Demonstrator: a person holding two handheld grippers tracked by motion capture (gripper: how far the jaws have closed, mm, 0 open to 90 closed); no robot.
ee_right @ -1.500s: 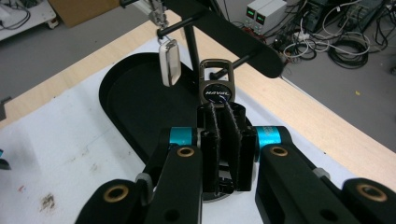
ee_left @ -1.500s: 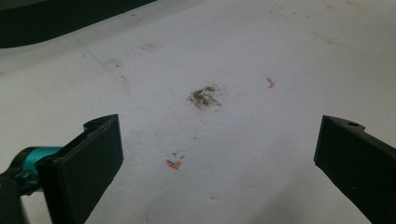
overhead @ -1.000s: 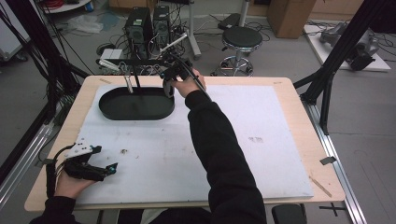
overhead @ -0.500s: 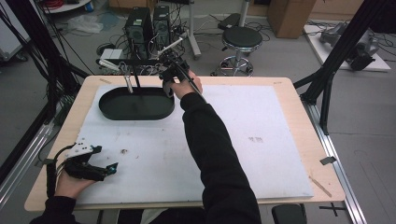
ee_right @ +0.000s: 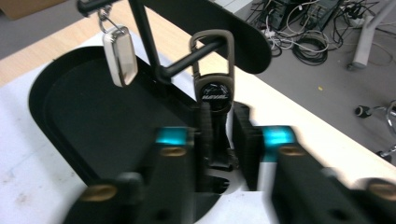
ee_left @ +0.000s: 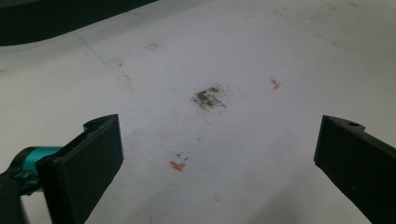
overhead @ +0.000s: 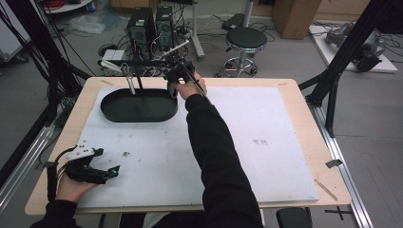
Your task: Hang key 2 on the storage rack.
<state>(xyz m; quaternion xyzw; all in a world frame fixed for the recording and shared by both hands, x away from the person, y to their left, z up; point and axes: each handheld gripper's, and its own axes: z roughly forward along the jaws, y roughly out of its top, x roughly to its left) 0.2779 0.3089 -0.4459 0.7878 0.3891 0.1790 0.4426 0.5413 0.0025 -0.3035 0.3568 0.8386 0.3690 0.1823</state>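
A black oval tray (overhead: 108,108) at the table's far left carries an upright stand with hook arms. From one hook (ee_right: 183,64) hangs a dark carabiner keychain (ee_right: 214,70); a silver tag (ee_right: 120,55) hangs from another arm and also shows in the high view (overhead: 129,86). My right gripper (ee_right: 223,140) reaches to the stand (overhead: 174,79). Its jaws have just been opening, and the keychain's strap stands between them with a gap on one side. My left gripper (overhead: 112,171) lies at the near left of the table, open with nothing between its jaws (ee_left: 219,154).
A white mat (overhead: 266,142) covers most of the wooden table. Small stains mark it ahead of the left gripper (ee_left: 208,97). Black frame posts (overhead: 332,80) stand at the table's sides. A stool (overhead: 244,40) and computer cases stand beyond the far edge.
My right hand has shifted only slightly at the stand's hook. The left hand and its gripper have stayed where they were.
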